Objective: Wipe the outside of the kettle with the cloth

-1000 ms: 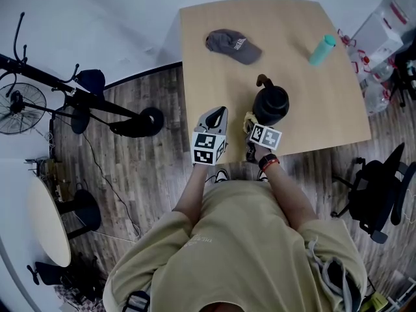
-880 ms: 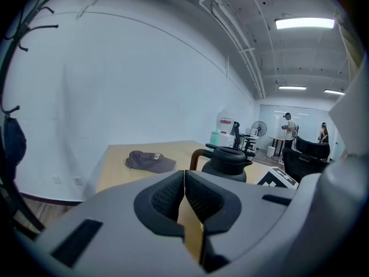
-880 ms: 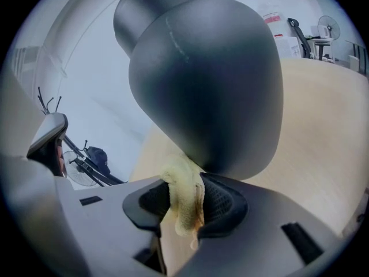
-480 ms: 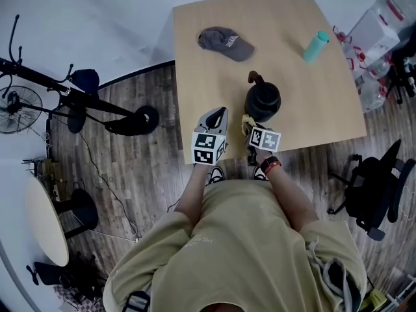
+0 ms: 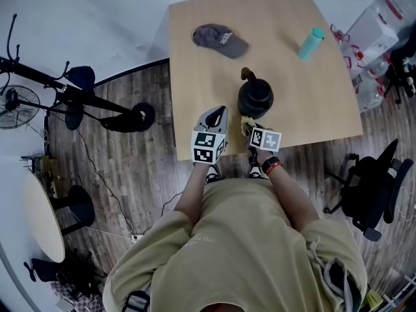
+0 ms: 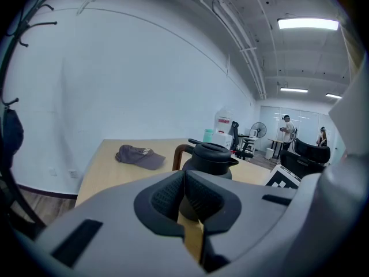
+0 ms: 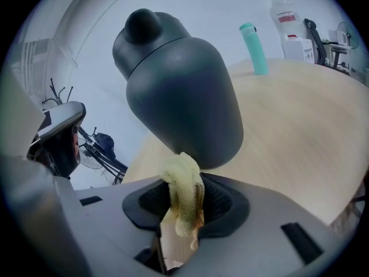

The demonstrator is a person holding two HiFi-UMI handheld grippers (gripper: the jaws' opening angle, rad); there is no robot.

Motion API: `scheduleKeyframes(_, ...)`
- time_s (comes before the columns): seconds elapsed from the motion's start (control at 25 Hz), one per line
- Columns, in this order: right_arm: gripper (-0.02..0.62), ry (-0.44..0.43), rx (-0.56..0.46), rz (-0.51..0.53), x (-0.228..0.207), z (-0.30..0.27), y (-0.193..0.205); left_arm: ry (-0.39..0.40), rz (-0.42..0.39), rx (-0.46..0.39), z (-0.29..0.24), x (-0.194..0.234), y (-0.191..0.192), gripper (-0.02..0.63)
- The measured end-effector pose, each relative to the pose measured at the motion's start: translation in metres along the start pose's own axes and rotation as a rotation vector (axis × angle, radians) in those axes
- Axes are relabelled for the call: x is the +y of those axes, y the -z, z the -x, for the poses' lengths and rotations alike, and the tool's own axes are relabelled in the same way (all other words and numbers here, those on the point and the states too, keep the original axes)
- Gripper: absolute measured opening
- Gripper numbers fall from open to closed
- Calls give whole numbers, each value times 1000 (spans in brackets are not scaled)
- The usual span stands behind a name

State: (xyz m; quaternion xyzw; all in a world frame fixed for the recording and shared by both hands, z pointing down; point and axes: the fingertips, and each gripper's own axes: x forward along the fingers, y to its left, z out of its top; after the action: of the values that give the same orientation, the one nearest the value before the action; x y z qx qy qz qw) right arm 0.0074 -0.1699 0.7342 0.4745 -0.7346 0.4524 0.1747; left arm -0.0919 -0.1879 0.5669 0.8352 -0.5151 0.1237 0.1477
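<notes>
Two tools at the counter edge: left gripper, right gripper.
Pinches the yellow cloth in the right jaws, just before the upright black kettle; holds the left jaws pressed together, empty, off to its left. Kettle mid-counter, nearer than grey cap and teal bottle.

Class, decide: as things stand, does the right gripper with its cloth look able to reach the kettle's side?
Probably yes. The right gripper, shut on the yellow cloth, points at the kettle close ahead, and only bare table lies between them.
</notes>
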Motion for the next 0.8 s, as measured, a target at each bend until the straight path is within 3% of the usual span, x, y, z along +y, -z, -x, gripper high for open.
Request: scheduleKeyframes(0.8, 139, 78, -36, 58, -77, 35, -30, 3, -5, 31, -21, -41, 9, 25)
